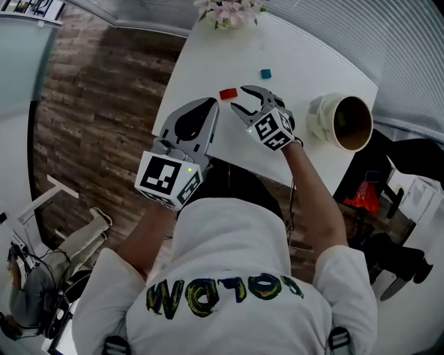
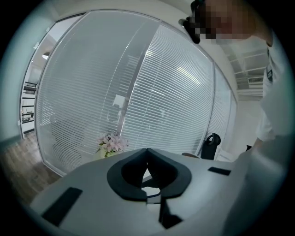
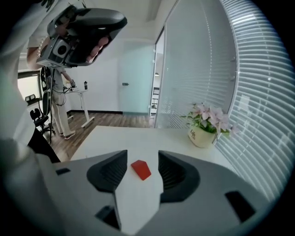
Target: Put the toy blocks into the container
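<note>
A red block (image 1: 227, 93) lies on the white table (image 1: 298, 66). My right gripper (image 1: 241, 98) stands open just beside it. In the right gripper view the red block (image 3: 141, 169) sits between the spread jaws of that gripper (image 3: 143, 159), and neither pad touches it. A blue block (image 1: 266, 73) lies farther back on the table. At the right edge stands the container (image 1: 320, 119), a white pot with a brown inside. To the left, over the near table edge, my left gripper (image 1: 212, 104) is shut and empty. In its own view the left gripper (image 2: 147, 151) shows its tips together.
A pot of pink flowers (image 1: 229, 10) stands at the table's far end, also visible as the flower pot (image 3: 207, 122). Window blinds (image 3: 258, 92) run along the far side. Wooden floor (image 1: 90, 104) lies left of the table. Dark items and a red object (image 1: 362, 196) sit right of it.
</note>
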A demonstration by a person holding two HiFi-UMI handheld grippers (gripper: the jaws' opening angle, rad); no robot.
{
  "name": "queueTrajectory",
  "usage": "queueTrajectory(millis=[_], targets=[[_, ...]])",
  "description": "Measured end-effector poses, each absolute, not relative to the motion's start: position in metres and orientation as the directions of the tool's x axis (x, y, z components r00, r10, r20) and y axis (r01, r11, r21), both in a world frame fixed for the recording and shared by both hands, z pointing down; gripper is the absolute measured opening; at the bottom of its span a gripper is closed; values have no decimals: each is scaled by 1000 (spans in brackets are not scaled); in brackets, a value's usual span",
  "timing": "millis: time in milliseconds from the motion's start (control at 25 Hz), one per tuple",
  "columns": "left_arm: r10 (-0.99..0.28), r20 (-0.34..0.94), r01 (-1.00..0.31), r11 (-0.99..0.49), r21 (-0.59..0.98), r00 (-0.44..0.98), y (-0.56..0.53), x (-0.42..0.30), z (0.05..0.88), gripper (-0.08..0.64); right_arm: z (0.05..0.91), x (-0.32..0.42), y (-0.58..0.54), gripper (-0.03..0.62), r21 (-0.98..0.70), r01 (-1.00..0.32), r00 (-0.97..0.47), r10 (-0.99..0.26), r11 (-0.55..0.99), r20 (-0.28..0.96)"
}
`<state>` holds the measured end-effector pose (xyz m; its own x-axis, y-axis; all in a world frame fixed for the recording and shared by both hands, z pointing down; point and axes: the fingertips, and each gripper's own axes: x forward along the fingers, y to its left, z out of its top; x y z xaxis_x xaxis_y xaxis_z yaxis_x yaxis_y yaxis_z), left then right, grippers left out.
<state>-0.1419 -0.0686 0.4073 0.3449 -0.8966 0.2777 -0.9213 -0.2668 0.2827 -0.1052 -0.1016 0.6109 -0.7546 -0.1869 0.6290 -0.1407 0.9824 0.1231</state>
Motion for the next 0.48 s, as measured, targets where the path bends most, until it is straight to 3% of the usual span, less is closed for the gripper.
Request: queueTrajectory(millis=[480], targets=[[-878,358,-923,-200,330,318,-53,-166,468,12,682,-134,-107,232,141,32,-696,-79,989,714]])
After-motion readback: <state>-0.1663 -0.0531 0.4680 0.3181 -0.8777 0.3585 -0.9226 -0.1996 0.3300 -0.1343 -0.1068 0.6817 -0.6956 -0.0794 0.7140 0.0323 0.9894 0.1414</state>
